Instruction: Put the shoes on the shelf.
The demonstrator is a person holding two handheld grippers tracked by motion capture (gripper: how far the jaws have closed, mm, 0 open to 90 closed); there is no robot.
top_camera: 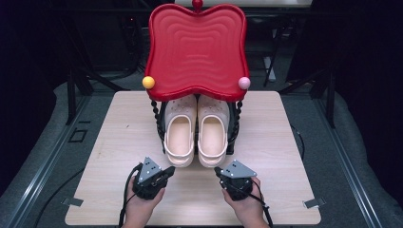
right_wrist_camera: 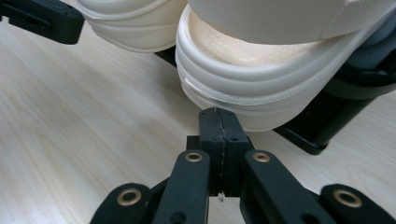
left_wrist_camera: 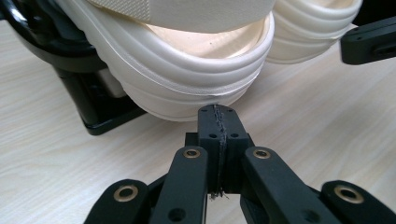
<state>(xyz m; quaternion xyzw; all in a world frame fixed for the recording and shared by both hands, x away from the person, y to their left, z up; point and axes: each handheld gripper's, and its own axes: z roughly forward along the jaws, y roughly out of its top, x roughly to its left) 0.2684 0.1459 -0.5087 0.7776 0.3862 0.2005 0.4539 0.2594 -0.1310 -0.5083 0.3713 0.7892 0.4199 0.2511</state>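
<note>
Both the left gripper (left_wrist_camera: 218, 114) and the right gripper (right_wrist_camera: 218, 116) have jaws pressed together, empty, each just before a clog's heel. The left clog (top_camera: 179, 130) and right clog (top_camera: 213, 130) look light, soft and springy; the thick heel rim seems the best hold.

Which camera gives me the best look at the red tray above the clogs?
The high view. It shows the whole red tray, its ribbed surface, wavy rim and the coloured balls at its corners, sitting over the pair of cream clogs. The two gripper views look low at the clogs' heel ends and the table, below the tray's level.
</note>
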